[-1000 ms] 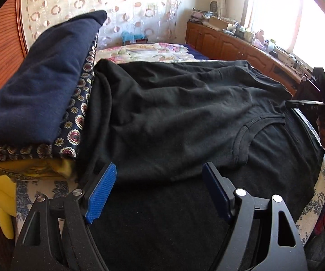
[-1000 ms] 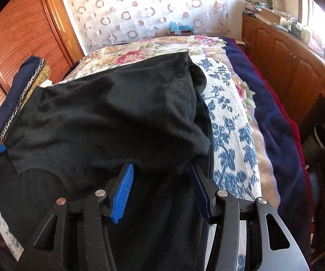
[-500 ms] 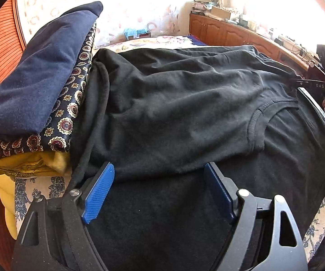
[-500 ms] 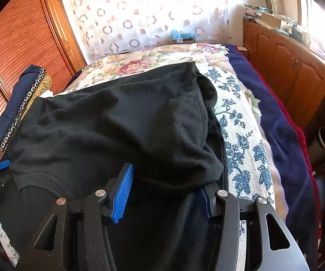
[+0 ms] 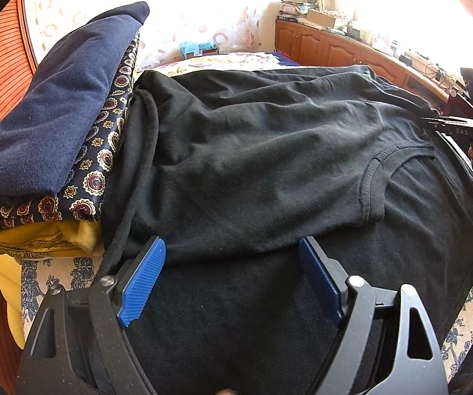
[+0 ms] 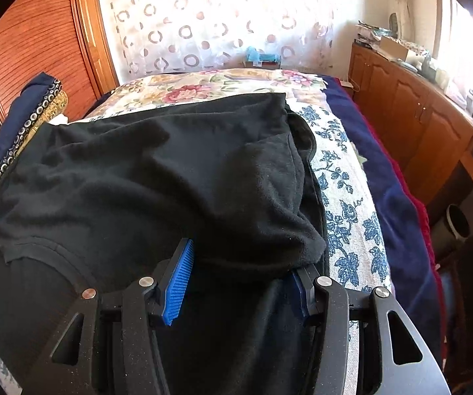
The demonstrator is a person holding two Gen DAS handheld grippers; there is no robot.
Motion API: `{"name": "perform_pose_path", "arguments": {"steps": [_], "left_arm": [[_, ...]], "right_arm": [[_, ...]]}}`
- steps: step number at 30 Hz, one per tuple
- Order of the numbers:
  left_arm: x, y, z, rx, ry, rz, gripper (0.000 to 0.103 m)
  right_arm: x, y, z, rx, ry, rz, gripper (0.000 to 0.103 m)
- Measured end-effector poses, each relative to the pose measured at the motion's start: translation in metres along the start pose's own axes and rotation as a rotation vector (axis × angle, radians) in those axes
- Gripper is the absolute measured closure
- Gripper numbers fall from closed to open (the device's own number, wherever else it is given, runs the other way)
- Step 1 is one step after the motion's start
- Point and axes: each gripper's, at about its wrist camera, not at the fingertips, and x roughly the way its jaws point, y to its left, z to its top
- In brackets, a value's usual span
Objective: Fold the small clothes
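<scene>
The bed (image 6: 345, 197), covered in a white sheet with blue flowers and a dark blue blanket along its right side, fills most of both views. Spread over it lies the black T-shirt (image 5: 252, 171), its far part folded back toward the camera so that a folded edge runs across the lower middle of the frame; in the left wrist view its ribbed collar (image 5: 373, 191) shows at centre right. In the right wrist view the same shirt covers the centre and left of the frame, with a bunched fold hanging at lower centre.

At the left edge of the left wrist view a stack of folded clothes (image 5: 55, 121) sits on the bed just beside the shirt: navy on top, a patterned dark piece under it, yellow at the bottom. Wooden cabinets (image 6: 433, 125) line the upper right.

The left tool (image 5: 233, 279) stands wide open at the bottom of its frame, blue pads spread apart above the black cloth, gripping nothing. The right tool (image 6: 239, 283) is likewise open in its own view, with the bunched fold drooping between the pads and covering the tip of the right one; the pads are not closed on it.
</scene>
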Motion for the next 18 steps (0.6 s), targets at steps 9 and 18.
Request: {"name": "perform_pose_path", "arguments": {"steps": [9, 18], "left_arm": [[-0.016, 0.028, -0.008, -0.167, -0.038, -0.046, 0.038], [-0.01, 0.045, -0.008, -0.232, -0.017, -0.041, 0.05]], "right_arm": [[-0.002, 0.003, 0.0, -0.012, 0.002, -0.012, 0.049], [-0.002, 0.005, -0.001, -0.019, 0.003, -0.018, 0.049]]}}
